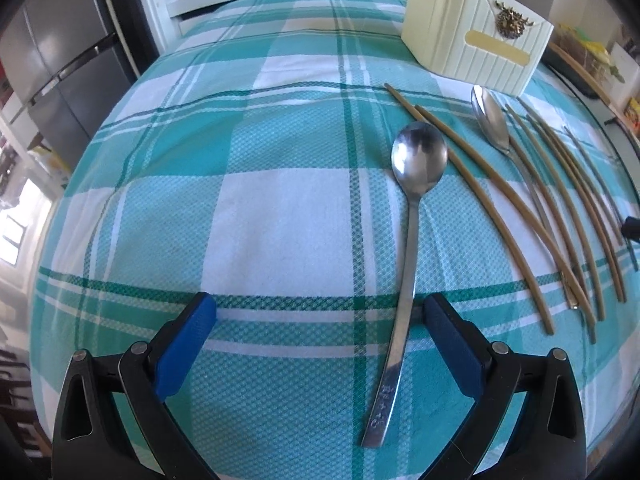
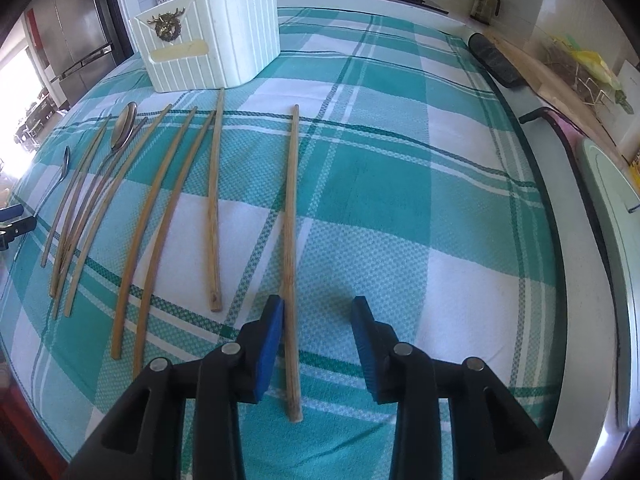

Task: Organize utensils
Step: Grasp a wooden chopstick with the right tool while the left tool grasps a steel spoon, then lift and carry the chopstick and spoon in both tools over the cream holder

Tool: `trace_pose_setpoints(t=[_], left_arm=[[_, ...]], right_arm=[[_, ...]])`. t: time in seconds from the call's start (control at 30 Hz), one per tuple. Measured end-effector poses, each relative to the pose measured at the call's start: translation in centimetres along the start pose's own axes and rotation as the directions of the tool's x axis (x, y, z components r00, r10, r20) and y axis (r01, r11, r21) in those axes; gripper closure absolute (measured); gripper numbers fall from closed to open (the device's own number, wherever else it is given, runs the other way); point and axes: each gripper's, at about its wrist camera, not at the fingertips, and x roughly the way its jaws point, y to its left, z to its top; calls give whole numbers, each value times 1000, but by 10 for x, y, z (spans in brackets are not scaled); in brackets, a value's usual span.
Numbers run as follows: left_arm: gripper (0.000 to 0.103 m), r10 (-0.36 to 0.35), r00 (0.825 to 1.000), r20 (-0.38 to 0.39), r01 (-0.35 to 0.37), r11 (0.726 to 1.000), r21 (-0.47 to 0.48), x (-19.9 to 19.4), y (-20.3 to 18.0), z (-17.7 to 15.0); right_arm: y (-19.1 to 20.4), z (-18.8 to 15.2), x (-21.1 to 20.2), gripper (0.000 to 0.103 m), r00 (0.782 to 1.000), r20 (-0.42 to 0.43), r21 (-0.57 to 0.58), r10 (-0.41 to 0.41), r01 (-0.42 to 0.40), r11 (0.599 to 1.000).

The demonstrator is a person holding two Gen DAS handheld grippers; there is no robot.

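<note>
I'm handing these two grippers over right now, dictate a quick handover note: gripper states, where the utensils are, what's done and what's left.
Left gripper: open, straddling the handle of the near spoon, which lies flat on the checked cloth.
Right gripper: open, a single chopstick between its fingers beside the left pad, lying on the cloth, not clamped.
Second spoon and the remaining chopsticks lie in a row on the cloth.
Cream holder stands at the far end; its inside is not visible.
Done: nothing visibly stowed. Left: every utensil still on the cloth.
</note>
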Motion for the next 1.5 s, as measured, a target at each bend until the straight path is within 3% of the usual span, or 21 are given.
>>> trace_pose_setpoints(t=[0.23, 0.4, 0.5, 0.57, 0.63, 0.67, 0.77, 0.93, 1.2, 1.5], left_arm=[[1, -29, 1000, 5, 28, 996, 83, 16, -29, 29], [12, -53, 999, 9, 52, 995, 86, 25, -34, 52], [25, -63, 998, 16, 62, 994, 85, 27, -35, 61], [48, -73, 997, 27, 70, 994, 89, 26, -36, 64], [67, -76, 996, 42, 72, 993, 96, 25, -38, 67], [67, -74, 996, 47, 69, 993, 97, 26, -39, 69], [68, -95, 994, 56, 91, 992, 84, 22, -35, 67], [68, -139, 982, 127, 129, 988, 80, -12, -29, 60], [68, -234, 940, 248, 218, 972, 92, -88, -16, 46], [68, -287, 902, 323, 274, 958, 86, -132, -3, 42]], right_arm=[[13, 43, 19, 67, 999, -29, -44, 39, -41, 998], [25, 81, 37, 66, 998, -36, -67, 59, -61, 996], [28, 98, 46, 66, 998, -26, -65, 48, -50, 997], [27, 109, 51, 68, 999, -22, -41, 50, -51, 998], [25, 116, 54, 87, 999, -14, -25, 32, -32, 999], [24, 118, 56, 96, 1000, -7, -16, 20, -20, 1000], [19, 120, 55, 96, 999, 17, 33, 37, -38, 999], [13, 110, 17, 96, 984, 146, 97, 99, -114, 989], [16, 75, -92, 96, 923, 341, 97, 181, -225, 969], [35, 40, -175, 96, 854, 485, 38, 186, -234, 972]])
